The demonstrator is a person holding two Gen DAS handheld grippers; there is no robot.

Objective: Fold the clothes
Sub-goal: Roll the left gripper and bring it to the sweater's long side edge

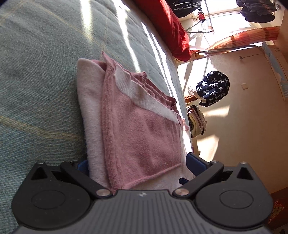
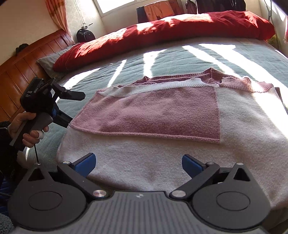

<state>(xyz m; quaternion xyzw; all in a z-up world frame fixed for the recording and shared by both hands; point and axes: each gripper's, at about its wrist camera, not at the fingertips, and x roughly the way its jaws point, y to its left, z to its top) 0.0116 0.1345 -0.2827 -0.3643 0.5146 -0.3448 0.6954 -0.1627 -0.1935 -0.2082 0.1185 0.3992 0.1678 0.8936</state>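
Sunlit grey-green bedspread [image 2: 180, 57] carries the pink sweater [image 2: 153, 111], spread flat. My right tongs [image 2: 138, 162] gape wide just above its pale hem, gripping nothing. My left tongs [image 1: 138, 162] straddle the sweater's side edge, spread wide and not clamped.

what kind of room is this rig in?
Most likely a home bedroom: a bed with a wooden headboard, a long red pillow across it, and clothes hanging by the window.

Both the left claw [image 1: 138, 165] and right claw [image 2: 138, 164] gape wide.
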